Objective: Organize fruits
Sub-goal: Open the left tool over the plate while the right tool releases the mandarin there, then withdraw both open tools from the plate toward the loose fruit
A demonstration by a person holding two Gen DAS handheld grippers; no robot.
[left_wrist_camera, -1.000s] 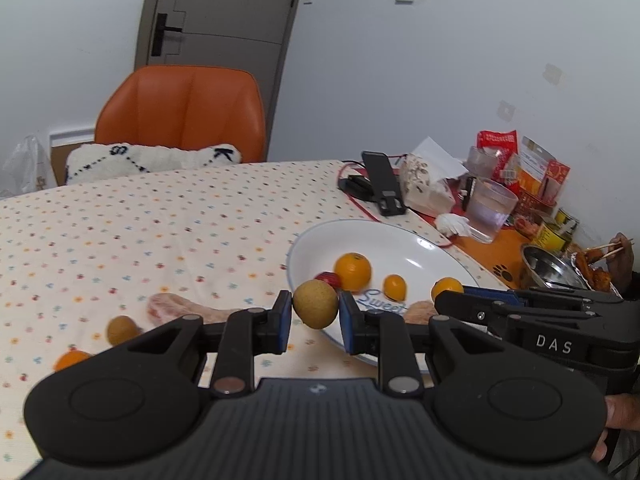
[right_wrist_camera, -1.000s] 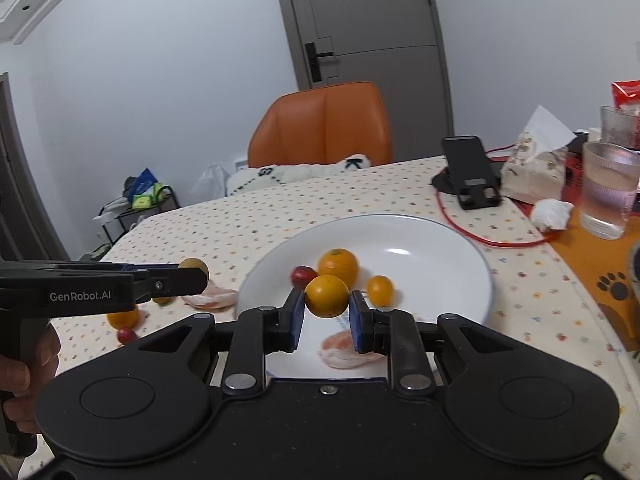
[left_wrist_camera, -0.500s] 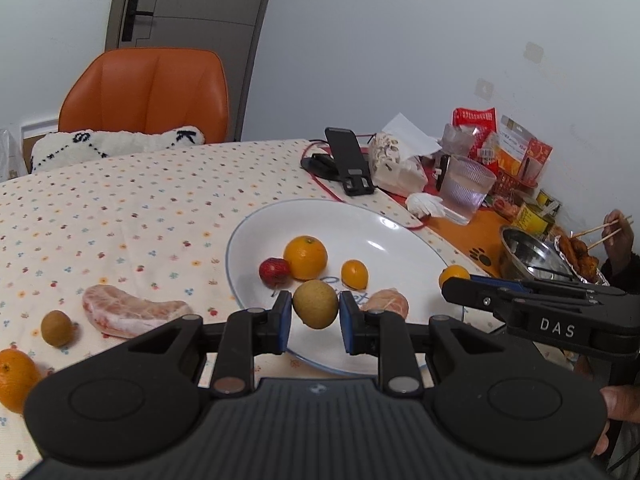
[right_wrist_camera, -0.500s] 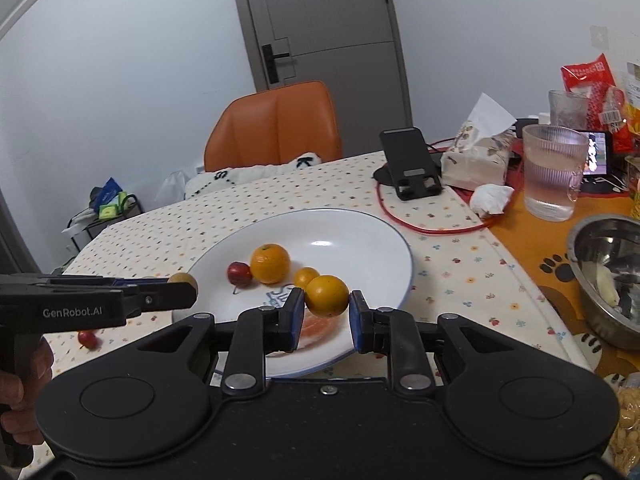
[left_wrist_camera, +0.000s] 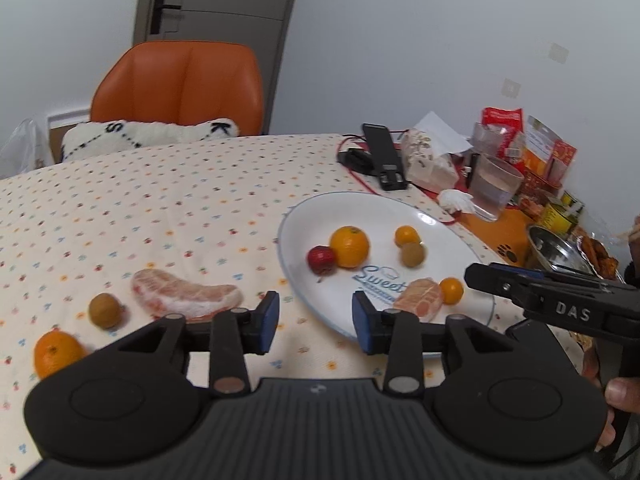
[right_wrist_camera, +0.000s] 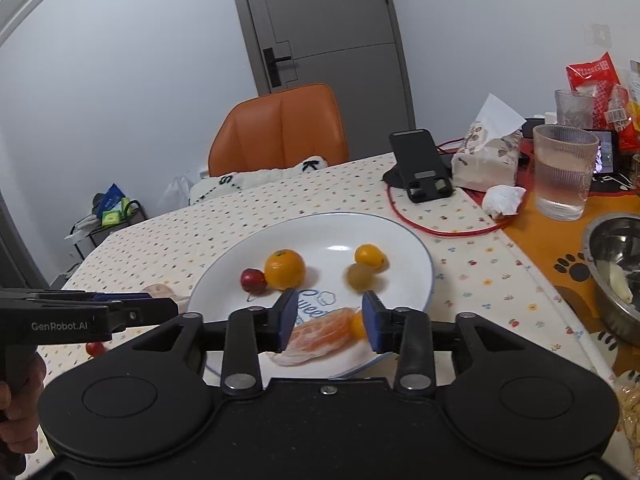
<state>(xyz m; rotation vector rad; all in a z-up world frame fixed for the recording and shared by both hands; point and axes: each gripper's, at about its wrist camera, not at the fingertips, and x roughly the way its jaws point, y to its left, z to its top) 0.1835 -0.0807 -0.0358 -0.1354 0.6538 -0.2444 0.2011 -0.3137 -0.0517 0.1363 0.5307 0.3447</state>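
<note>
A: How is the left tool presented?

B: It is shown with its blue pads spread apart and nothing held between them, above the dotted cloth of the worktop, just off the plate's near left rim.

A: And the right tool?

B: Its jaws are likewise seen parted and empty, over the near part of the white plate. A pink peeled citrus segment and a small orange fruit are seen through the gap, lying on the plate near its front rim.

A: What else is carried by the plate?

B: A large orange is seen touching a small red fruit toward the plate's left side. A small kumquat and a blurred brownish-green round fruit are placed just beside each other nearer the middle.

A: Which fruits are left on the cloth?

B: In the left wrist view, a large peeled pomelo wedge, a brown round fruit and an orange are lined toward the near left edge of the worktop. In the right wrist view, a small red berry is partly hidden below the left tool.

A: What occupies the far right side?

B: A phone stand, a tissue pack and a ribbed glass are grouped there.
</note>
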